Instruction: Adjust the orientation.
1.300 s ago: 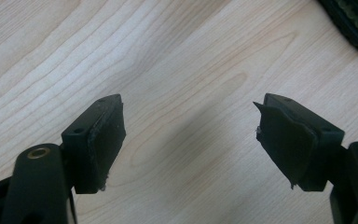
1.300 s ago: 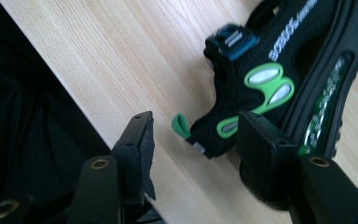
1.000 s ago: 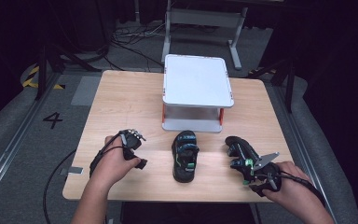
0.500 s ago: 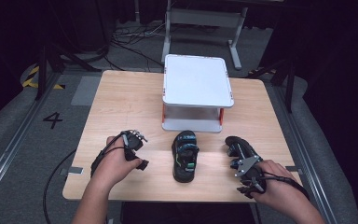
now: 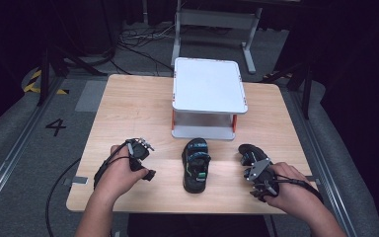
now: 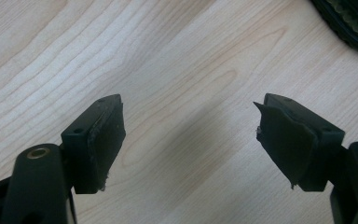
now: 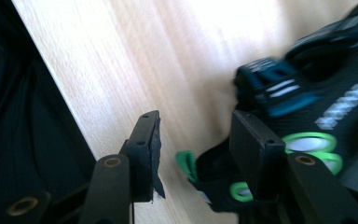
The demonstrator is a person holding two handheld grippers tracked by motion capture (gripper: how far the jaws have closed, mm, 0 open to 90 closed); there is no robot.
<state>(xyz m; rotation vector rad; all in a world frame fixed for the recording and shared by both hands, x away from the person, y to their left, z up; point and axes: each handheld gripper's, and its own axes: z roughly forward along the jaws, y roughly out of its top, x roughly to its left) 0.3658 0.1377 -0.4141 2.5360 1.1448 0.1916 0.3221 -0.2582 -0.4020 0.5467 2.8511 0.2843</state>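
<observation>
Two black sandals with blue and green trim lie on the wooden table (image 5: 128,108). One sandal (image 5: 196,165) is in the middle near the front. The other sandal (image 5: 248,153) (image 7: 307,93) lies at the right. My right gripper (image 5: 256,170) (image 7: 196,135) is at its heel end; its jaws have just been closing and stand apart, with the green heel loop (image 7: 185,163) between them and a gap beside the left pad. My left gripper (image 5: 145,163) (image 6: 189,126) is open over bare wood, left of the middle sandal, whose sole edge (image 6: 349,18) is at the corner.
A white two-level stand (image 5: 207,94) with red posts sits at the table's middle back, just behind the middle sandal. The table's edge (image 7: 51,93) runs close beside my right gripper. Cables and a metal frame (image 5: 212,19) lie on the floor beyond the table.
My right hand has slid left toward the right sandal's heel, and its jaws have narrowed. The left hand and both sandals have stayed put.
</observation>
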